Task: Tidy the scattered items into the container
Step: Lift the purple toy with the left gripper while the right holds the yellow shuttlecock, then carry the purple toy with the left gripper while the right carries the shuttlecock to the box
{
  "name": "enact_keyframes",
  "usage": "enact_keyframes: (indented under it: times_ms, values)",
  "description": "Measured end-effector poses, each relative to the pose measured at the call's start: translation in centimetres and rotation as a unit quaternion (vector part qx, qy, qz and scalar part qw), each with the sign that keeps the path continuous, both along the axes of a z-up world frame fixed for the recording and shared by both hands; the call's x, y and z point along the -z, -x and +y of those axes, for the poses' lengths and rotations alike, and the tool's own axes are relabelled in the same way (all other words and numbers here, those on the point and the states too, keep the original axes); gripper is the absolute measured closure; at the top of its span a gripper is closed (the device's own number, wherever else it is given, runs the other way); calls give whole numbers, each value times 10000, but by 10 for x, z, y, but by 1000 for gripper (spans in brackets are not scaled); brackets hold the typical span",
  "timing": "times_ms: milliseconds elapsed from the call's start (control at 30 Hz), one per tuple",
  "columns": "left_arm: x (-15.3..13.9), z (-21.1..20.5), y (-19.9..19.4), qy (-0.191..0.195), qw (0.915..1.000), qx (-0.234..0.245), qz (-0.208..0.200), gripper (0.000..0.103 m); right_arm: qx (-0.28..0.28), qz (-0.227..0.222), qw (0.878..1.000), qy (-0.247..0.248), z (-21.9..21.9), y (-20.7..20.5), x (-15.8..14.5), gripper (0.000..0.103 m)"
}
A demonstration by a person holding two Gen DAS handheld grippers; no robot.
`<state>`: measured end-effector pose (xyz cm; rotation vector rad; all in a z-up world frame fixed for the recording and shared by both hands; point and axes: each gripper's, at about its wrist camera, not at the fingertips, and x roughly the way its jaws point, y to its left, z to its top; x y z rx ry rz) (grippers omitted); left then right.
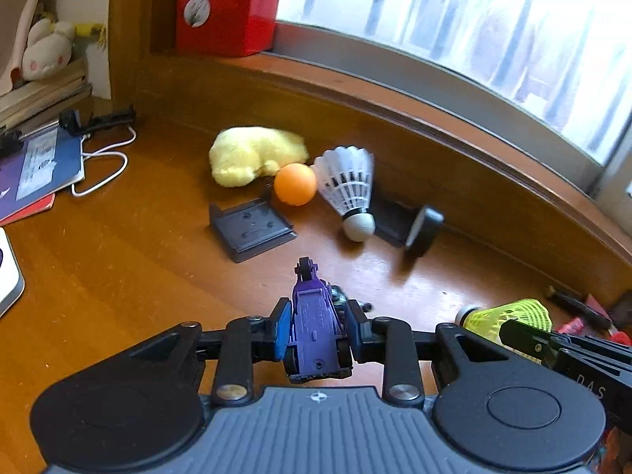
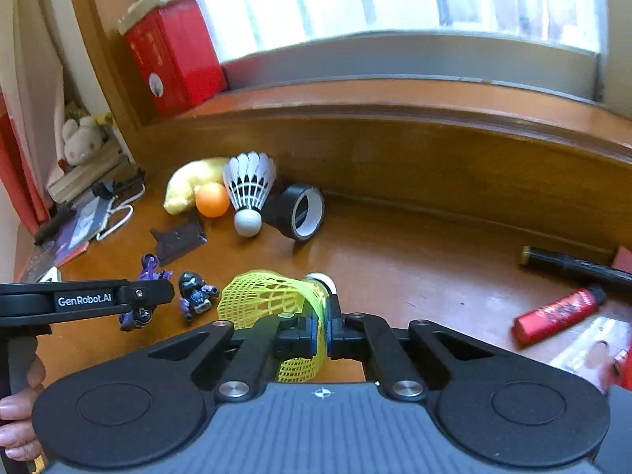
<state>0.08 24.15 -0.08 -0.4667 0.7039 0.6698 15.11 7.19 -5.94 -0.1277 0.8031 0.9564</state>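
Note:
My left gripper point(image 1: 319, 326) is shut on a purple toy vehicle point(image 1: 316, 316), held just above the wooden desk point(image 1: 118, 260). My right gripper point(image 2: 326, 328) is shut on the mesh skirt of a yellow shuttlecock point(image 2: 272, 296), whose white cork point(image 2: 322, 280) points away; the same shuttlecock point(image 1: 509, 314) shows at the right of the left wrist view. A small dark toy figure point(image 2: 195, 294) lies on the desk between the two grippers. Further back lie a white shuttlecock point(image 1: 347, 185), an orange ball point(image 1: 295, 183) and a yellow plush point(image 1: 252, 154).
A black tape roll point(image 2: 302, 211) and a black bracket point(image 1: 251, 229) lie near the window ledge point(image 2: 395, 126). A red lighter point(image 2: 557, 312) and a black marker point(image 2: 572, 266) lie at the right. Books, a white cable point(image 1: 102, 166) and a red box point(image 1: 225, 4) crowd the left.

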Motion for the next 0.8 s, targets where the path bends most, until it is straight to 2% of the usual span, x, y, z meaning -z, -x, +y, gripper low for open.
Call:
enact_keyframes:
  times_ms: [500, 800]
  values:
    - [-18, -44, 9, -259, 9985, 476, -17, 72, 348, -13, 9988, -346, -53, 32, -27, 97]
    - [-28, -77, 1, -345, 9960, 821, -78, 72, 575, -60, 9970, -519, -90, 42, -40, 97]
